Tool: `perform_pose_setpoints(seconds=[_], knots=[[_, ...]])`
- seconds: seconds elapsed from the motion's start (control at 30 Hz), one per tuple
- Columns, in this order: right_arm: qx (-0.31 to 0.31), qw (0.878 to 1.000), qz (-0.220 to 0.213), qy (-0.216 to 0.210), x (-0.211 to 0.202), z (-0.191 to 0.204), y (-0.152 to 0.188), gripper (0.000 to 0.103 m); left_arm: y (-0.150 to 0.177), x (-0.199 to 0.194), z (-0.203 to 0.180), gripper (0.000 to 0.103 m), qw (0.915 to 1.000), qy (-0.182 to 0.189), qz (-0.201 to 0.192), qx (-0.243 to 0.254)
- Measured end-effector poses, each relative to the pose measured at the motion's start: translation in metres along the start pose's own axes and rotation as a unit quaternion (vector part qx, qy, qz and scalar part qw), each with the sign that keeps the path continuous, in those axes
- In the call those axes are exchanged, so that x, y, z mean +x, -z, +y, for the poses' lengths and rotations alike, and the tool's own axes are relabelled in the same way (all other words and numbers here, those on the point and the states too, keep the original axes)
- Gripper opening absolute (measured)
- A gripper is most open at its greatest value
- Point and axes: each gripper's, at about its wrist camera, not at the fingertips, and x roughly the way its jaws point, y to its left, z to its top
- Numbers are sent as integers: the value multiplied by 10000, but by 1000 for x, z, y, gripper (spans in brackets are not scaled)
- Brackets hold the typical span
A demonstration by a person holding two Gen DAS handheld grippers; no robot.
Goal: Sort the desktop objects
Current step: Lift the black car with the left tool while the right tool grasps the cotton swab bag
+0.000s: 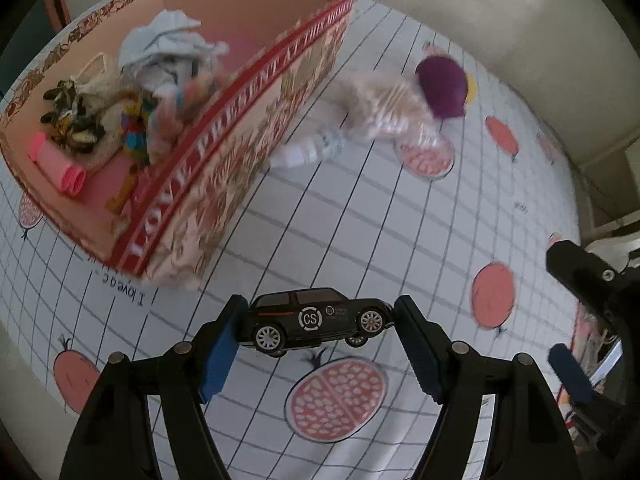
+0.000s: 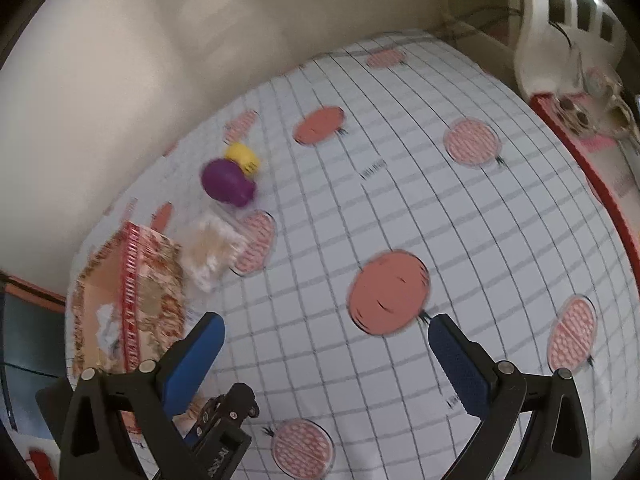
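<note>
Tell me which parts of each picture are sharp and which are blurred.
Left wrist view: the black toy car in the left tongs is sharp; the red patterned cardboard box is smeared. Right wrist view: right tongs crisp, purple rounded toy blurred.

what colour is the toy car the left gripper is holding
Black, with white markings on its side and silver wheels: toy car, in the left gripper. Clearest in the left wrist view.

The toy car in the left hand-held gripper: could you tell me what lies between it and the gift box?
In the left wrist view, only bare tablecloth shows between the toy car and the gift box.
</note>
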Motion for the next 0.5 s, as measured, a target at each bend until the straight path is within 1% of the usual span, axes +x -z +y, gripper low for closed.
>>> perform_pose_setpoints(seconds=[0.07,0.13,0.23,0.27,0.33,0.4,0.43,0.47,0.5], knots=[[4,9999,-78,-67,-2,3,-4,103,-3,-5,0,76,9999,80,-72,-22],[-26,9993,-323,-208,-8,5,-8,103,-8,-14,-1,76,9995,257,-191,-71],[-106,9978,-614,-238,-17,7,-16,103,-20,-25,-5,76,9985,406,-372,28],[-137,9968,-734,-269,-20,7,-19,103,-28,-27,14,76,9976,511,-452,63],[-227,9954,-893,-247,-23,8,-23,103,-36,-33,16,76,9961,610,-621,149],[-285,9939,-1039,-224,-24,9,-28,103,-50,-32,11,76,9940,746,-779,185],[-277,9935,-1082,-231,-23,8,-30,103,-54,-26,-2,76,9930,791,-848,200],[-247,9930,-1125,-256,-22,7,-33,103,-54,-36,-5,76,9920,834,-926,218],[-231,9926,-1161,-280,-22,6,-35,103,-61,-45,-8,76,9906,859,-1032,252]])
